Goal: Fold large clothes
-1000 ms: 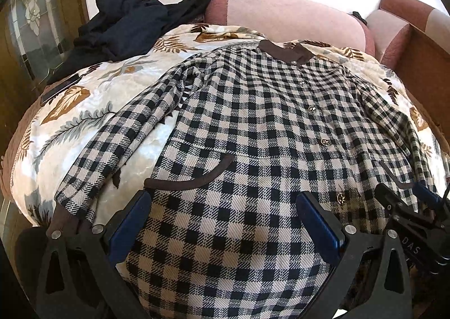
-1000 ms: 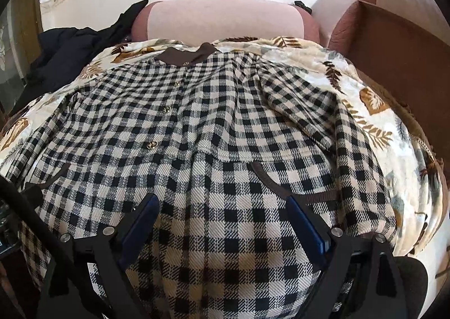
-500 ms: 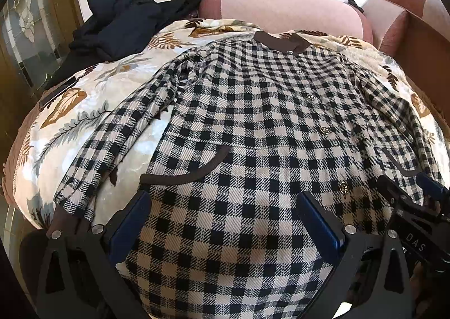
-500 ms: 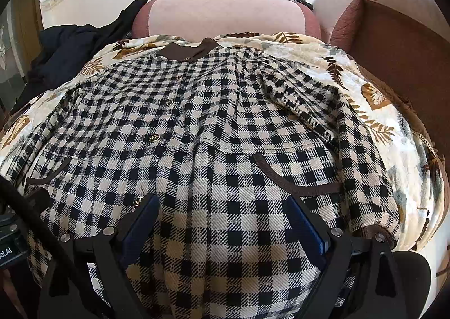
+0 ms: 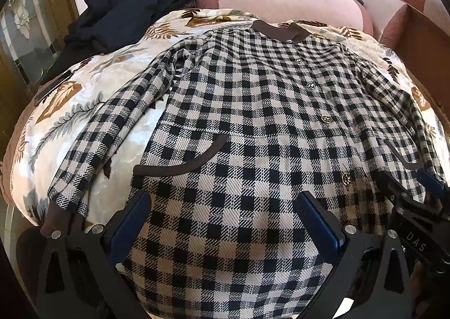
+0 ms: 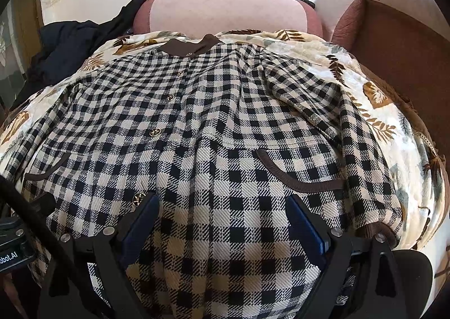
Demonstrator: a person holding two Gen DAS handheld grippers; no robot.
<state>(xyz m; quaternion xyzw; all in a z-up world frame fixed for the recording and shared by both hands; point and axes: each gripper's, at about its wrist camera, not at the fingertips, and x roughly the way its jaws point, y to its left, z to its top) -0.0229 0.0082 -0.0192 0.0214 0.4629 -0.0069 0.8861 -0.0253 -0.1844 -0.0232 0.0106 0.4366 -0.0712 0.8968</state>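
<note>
"DAS" is printed in pale letters on the right gripper [image 5: 416,200], seen at the right edge of the left wrist view; part of a label ending "obot.AI" shows at the left edge of the right wrist view. The black-and-cream checked woven coat [image 5: 253,127] with brown collar, brown pocket trim and gold buttons lies spread flat ahead of both grippers on a cream leaf-patterned blanket [image 5: 84,99]. The left gripper [image 5: 225,223] and the right one each stand released, blue pads wide apart over the hem. A dark crumpled garment [image 5: 118,15] lies far ahead-left, against pink sofa cushions [image 6: 225,12].
</note>
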